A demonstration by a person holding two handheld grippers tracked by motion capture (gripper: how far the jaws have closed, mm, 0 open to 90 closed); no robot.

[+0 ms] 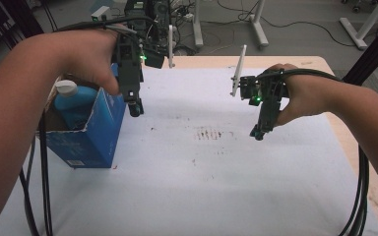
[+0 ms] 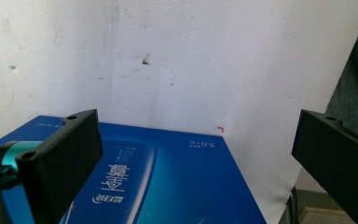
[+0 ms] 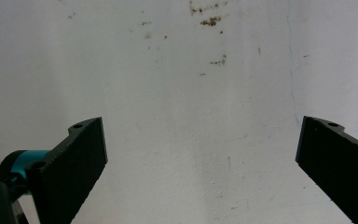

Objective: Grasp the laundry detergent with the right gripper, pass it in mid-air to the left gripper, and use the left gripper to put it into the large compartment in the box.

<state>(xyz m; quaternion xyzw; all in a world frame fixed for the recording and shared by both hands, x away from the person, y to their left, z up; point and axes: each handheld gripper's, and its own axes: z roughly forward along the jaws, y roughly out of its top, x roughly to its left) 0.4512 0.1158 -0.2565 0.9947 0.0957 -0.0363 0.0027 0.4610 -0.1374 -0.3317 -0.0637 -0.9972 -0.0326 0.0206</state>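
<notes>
With its jaws spread wide and nothing between them, the left gripper (image 1: 136,107) hangs just beside the upper right corner of the blue box (image 1: 91,132), pointing down. A blue bottle (image 1: 74,104) with a white cap stands inside the box, at the white cloth's (image 1: 187,187) left edge. The right gripper (image 1: 257,132), also wide and empty, hovers well apart, above reddish stains (image 1: 210,133).

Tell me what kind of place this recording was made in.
Probably a lab or workshop test bench. A table under a stained white cover stands among bare desk legs and loose cables on the floor, with electronic gear behind it.
</notes>
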